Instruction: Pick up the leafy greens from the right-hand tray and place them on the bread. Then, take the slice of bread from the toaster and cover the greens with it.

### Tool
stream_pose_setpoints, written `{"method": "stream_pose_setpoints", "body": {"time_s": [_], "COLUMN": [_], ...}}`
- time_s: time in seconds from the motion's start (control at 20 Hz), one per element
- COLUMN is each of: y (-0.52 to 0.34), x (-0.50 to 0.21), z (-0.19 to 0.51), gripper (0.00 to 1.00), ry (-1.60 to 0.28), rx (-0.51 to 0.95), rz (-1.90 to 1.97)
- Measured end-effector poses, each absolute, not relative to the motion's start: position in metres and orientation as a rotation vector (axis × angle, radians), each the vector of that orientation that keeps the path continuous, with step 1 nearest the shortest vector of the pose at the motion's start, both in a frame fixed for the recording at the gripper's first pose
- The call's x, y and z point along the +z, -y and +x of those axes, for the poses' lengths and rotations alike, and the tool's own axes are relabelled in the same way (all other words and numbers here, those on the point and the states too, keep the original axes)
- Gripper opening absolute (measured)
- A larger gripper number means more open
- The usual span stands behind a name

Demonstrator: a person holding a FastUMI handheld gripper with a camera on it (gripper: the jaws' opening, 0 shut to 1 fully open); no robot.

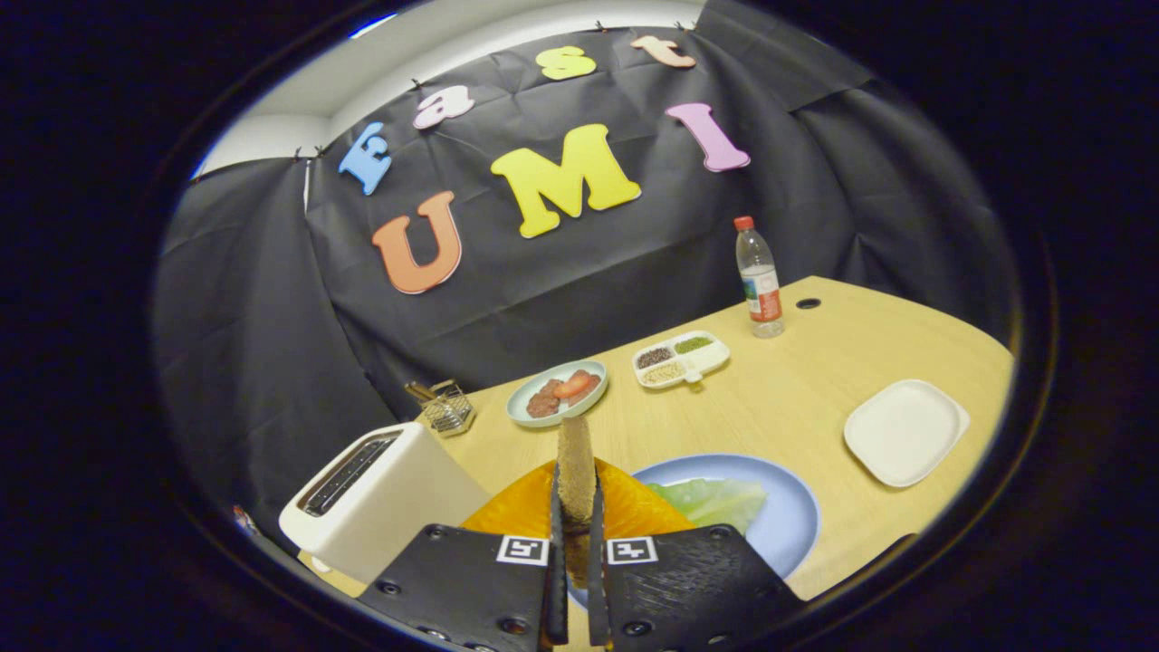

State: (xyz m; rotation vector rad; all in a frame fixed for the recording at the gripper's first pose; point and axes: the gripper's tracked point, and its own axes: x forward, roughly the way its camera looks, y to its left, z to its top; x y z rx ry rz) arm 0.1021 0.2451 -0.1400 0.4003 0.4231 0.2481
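Note:
My gripper [574, 507] is shut on a slice of bread [575, 466], held upright and edge-on between the two fingers. It hangs above a light blue plate [792, 516] just ahead of the fingers. On that plate lies a pale green leaf [715, 500], with an orange-yellow piece [516, 507] under the fingers; what lies below them is hidden. The white toaster [380, 493] stands to the left of the fingers, its slots dark.
An empty white square tray [905, 430] sits to the right on the wooden table [797, 398]. Beyond are a round dish of sliced red food [557, 392], a divided tray of grains [681, 358], a water bottle [759, 281] and a small wire basket [444, 407].

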Motion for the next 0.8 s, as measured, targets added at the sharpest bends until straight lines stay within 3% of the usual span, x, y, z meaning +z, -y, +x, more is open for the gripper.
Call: {"method": "stream_pose_setpoints", "body": {"time_s": [0.2,0.45,0.55,0.6,0.8], "y": [-0.219,-0.196,-0.187,-0.183,-0.163], "x": [-0.152,-0.175,-0.178,-0.179,-0.177], "z": [0.099,0.088,0.088,0.087,0.088], "gripper": [0.09,0.18,0.28,0.28,0.49], "ry": [-0.444,-0.494,-0.497,-0.498,-0.476], "rx": [0.208,0.178,0.163,0.152,0.104], "rz": [0.433,0.419,0.41,0.406,0.381]}}
